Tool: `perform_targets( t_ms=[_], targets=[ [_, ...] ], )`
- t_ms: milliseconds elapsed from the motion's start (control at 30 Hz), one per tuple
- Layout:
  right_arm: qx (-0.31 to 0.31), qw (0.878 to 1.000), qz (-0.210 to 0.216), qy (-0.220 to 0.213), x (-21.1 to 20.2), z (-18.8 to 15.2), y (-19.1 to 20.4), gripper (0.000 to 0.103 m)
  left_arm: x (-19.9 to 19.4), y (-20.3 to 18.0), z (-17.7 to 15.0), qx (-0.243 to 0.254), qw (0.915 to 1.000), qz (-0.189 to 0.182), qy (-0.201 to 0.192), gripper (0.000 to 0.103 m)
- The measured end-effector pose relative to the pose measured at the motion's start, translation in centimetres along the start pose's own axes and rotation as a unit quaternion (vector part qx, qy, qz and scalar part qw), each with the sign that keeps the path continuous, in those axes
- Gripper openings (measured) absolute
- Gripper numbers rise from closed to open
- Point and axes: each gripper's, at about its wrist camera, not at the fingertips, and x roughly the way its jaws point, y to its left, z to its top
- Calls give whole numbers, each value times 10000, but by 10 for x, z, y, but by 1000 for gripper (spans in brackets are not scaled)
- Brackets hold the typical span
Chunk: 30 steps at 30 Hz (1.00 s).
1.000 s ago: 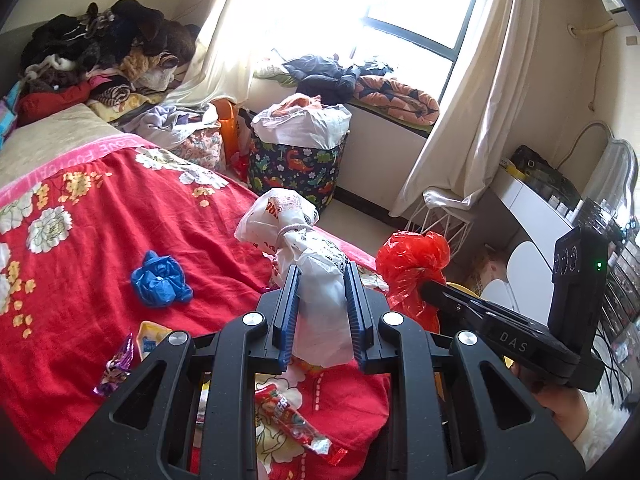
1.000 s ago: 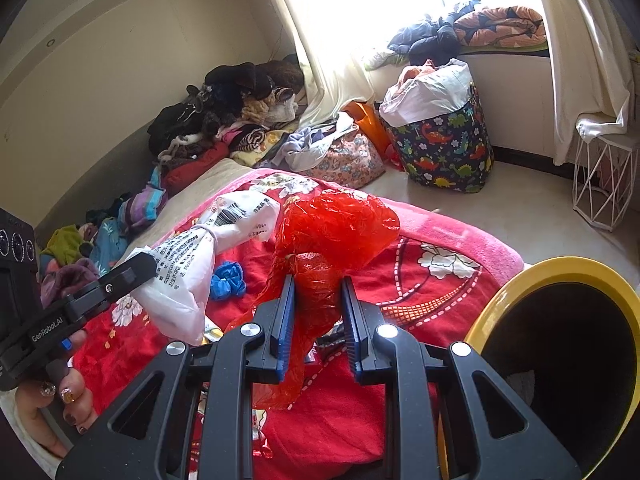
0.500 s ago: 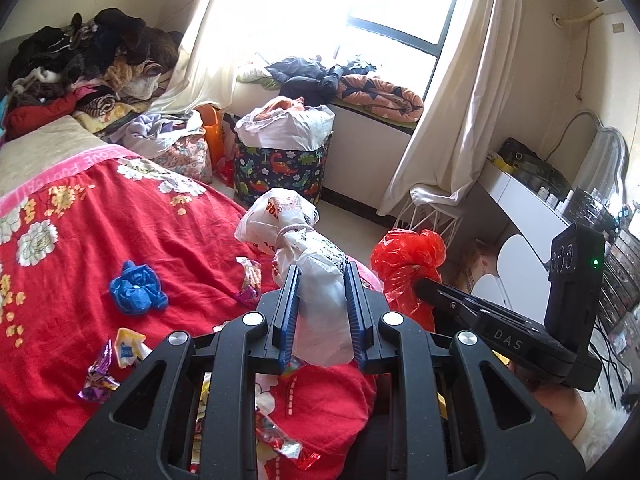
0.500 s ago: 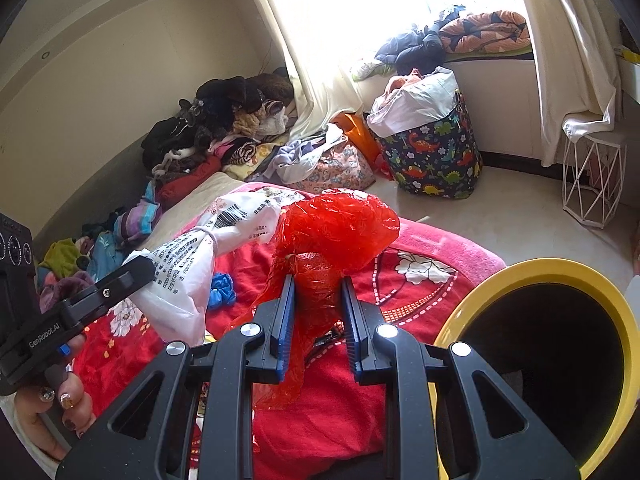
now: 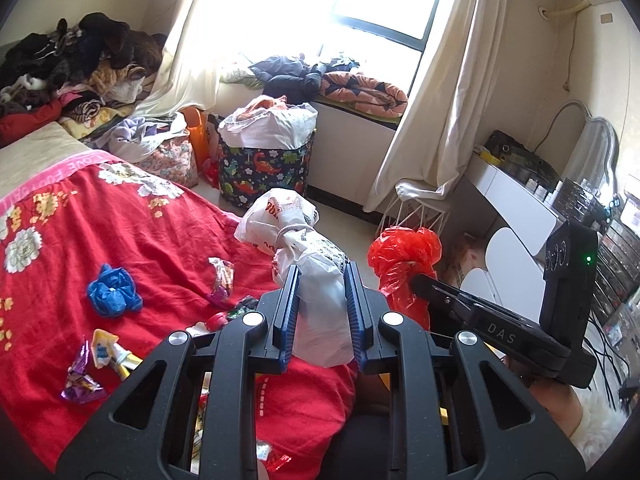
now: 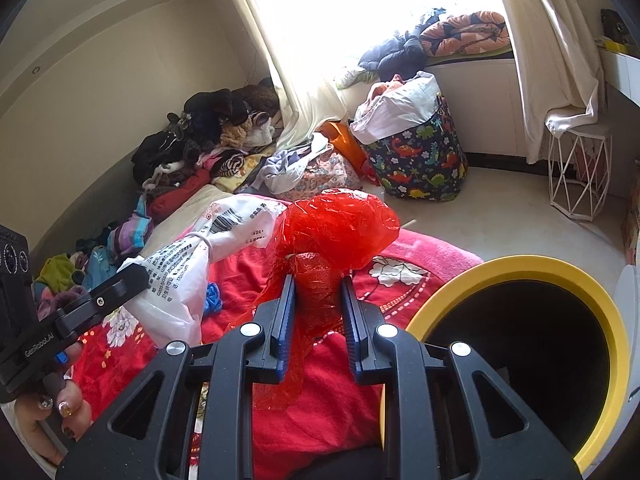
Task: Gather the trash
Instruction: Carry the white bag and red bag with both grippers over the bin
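Left tongs (image 5: pixel 320 300) clamped on white bag (image 5: pixel 316 304), knot end pointing 12 o'clock, held above bed (image 5: pixel 160 248). Right tongs (image 6: pixel 316 312) clamped on red bag (image 6: pixel 332 248), same upright axis. Yellow bin (image 6: pixel 520 280) at 4 o'clock of right tongs, mouth open, just beside; right hand nearer, likely drops first. Wrappers (image 5: pixel 92 364), blue wad (image 5: pixel 114 290) left on bed.

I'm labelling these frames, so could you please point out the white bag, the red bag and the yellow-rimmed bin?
white bag (image 5: pixel 320 308): left wrist view, body between the fingers.
red bag (image 6: pixel 340 228): right wrist view, puffed top.
yellow-rimmed bin (image 6: pixel 520 274): right wrist view, far rim.
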Motion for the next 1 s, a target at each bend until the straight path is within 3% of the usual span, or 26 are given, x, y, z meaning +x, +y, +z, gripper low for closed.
perform_targets(
  t_ms=[1000],
  targets=[
    [553,9952,-720,-366,-48,-7,-74,21,31,-66,-8,401,9971,-596,243,16]
  ],
)
